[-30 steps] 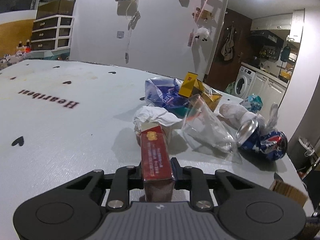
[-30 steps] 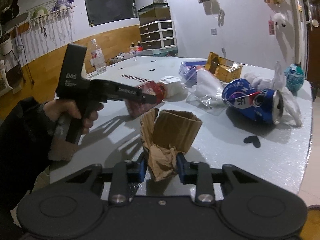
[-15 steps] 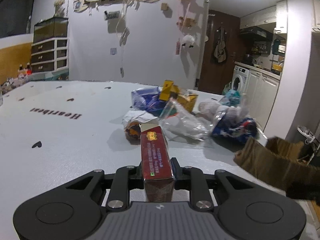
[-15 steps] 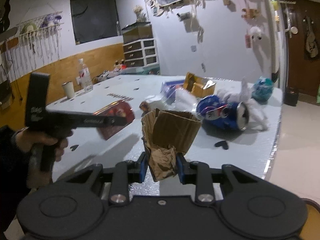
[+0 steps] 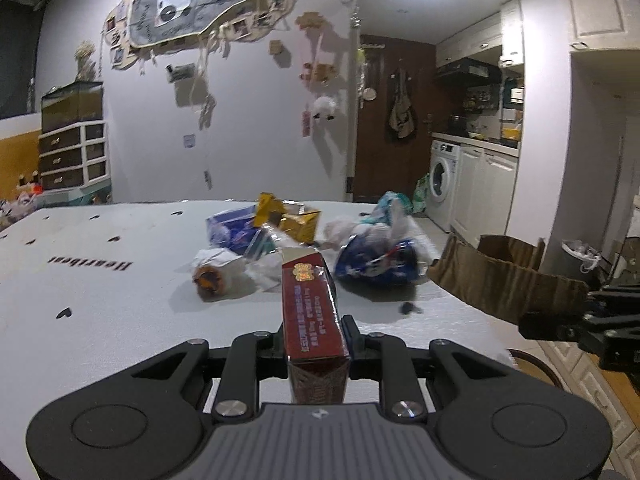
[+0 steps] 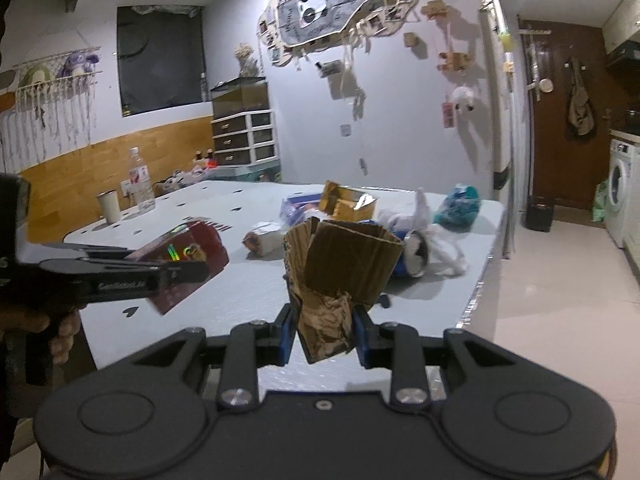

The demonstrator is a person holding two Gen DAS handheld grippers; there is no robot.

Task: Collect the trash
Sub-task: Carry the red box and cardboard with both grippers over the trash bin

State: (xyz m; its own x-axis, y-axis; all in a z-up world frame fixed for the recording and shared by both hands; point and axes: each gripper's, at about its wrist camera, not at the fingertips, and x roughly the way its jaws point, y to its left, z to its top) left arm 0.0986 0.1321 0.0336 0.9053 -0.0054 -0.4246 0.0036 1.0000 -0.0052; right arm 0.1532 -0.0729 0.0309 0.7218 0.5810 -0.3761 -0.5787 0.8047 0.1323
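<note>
My left gripper [image 5: 314, 340] is shut on a red cigarette box [image 5: 311, 304], held above the white table [image 5: 100, 312]; the same red box [image 6: 184, 258] shows at the left of the right wrist view. My right gripper [image 6: 324, 336] is shut on a torn brown cardboard piece [image 6: 340, 272], which also appears at the right of the left wrist view as brown cardboard [image 5: 504, 284]. On the table lie a crushed blue can [image 5: 376, 260], a wrapped roll [image 5: 216, 274], a yellow carton [image 5: 292, 218], a blue packet [image 5: 230, 226] and a teal bag [image 6: 458, 204].
A plastic bottle [image 6: 138, 184] and a cup [image 6: 108, 206] stand at the table's far left edge. A washing machine [image 5: 442, 184] and cabinets line the right wall. A bin with a white liner [image 5: 580, 260] stands on the floor to the right.
Both grippers have pulled back from the table and risen with their loads. The trash pile now sits farther away, and the right gripper with its cardboard has come into the left wrist view.
</note>
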